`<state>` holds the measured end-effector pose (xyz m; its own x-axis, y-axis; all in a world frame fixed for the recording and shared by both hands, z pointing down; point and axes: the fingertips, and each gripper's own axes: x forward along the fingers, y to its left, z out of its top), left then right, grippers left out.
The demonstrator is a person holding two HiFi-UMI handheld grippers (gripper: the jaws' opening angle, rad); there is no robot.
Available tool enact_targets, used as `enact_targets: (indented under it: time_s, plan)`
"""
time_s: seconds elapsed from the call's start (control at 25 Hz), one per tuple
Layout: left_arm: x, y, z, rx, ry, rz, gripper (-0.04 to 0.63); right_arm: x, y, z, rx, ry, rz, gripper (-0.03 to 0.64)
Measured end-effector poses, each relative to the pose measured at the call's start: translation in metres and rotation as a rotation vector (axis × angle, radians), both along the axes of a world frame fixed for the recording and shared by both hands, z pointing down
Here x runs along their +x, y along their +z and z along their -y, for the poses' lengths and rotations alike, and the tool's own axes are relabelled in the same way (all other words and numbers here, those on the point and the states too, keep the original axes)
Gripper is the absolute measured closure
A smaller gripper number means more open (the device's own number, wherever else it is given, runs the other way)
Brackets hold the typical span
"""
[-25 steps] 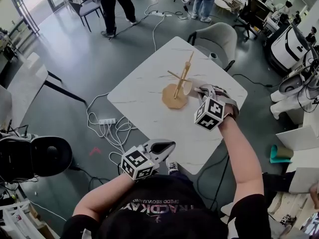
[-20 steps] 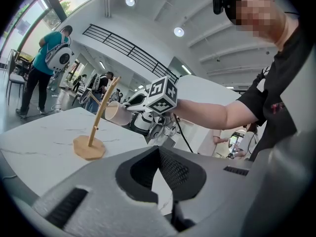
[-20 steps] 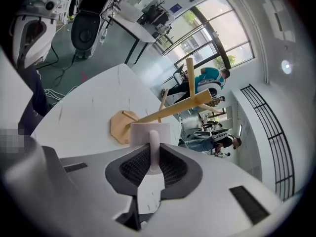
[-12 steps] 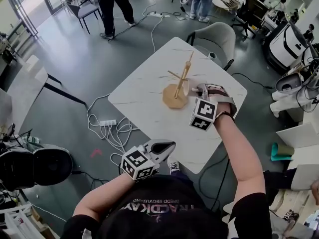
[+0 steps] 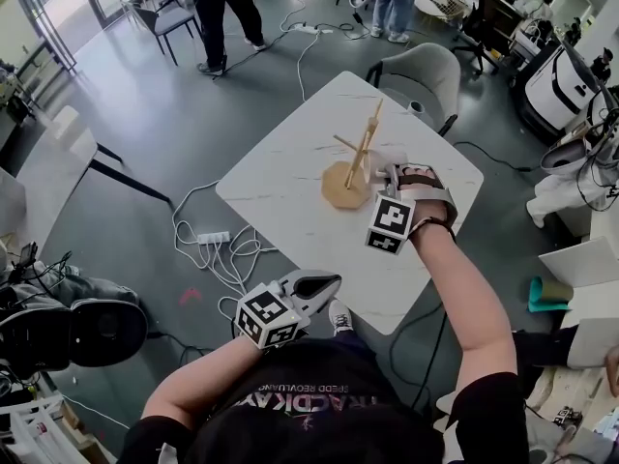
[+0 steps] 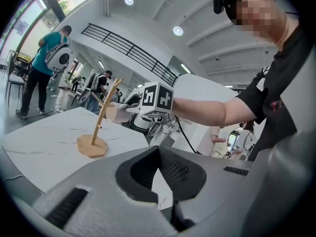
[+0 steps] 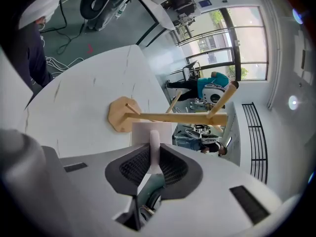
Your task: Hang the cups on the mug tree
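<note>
The right gripper, a grey plastic shell with black cross-hatched pads, pinches the thin looped handle of a smooth white cylindrical cup; the cup hangs clear of the table, just beside the mug tree's trunk and about halfway up it, on no peg; whether it touches the wood I cannot tell. The mug tree is pale wood: a flat octagonal base, a slim round trunk and slanted dowel pegs, all bare. It stands on a white marbled table with faint grey veins and rounded corners. The left gripper is low at the table's near edge, well apart from the tree; its textured pads are pressed together at the tips with nothing between them.
</note>
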<state>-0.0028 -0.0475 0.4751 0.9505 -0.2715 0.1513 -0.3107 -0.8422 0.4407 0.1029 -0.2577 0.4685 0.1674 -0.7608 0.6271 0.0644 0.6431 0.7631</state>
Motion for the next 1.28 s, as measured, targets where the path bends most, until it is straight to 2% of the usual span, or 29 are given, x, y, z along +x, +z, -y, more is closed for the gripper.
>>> enact_targets:
  time_s: [0.28,0.56,1.04,1.28]
  plan:
    - [-0.008,0.004,-0.003,-0.003,0.002,0.002,0.598,-0.004,0.010,0.000,0.022,0.024,-0.046,0.569]
    - [-0.016,0.006,-0.002,-0.010,0.000,0.000,0.598,-0.006,0.026,0.000,0.001,0.026,-0.160,0.568]
    - [-0.026,0.009,-0.001,-0.013,-0.008,0.001,0.598,-0.007,0.044,-0.003,-0.057,0.042,-0.199,0.566]
    - [-0.025,0.011,0.000,-0.010,-0.006,-0.002,0.598,-0.009,0.047,-0.006,-0.072,0.042,-0.196,0.529]
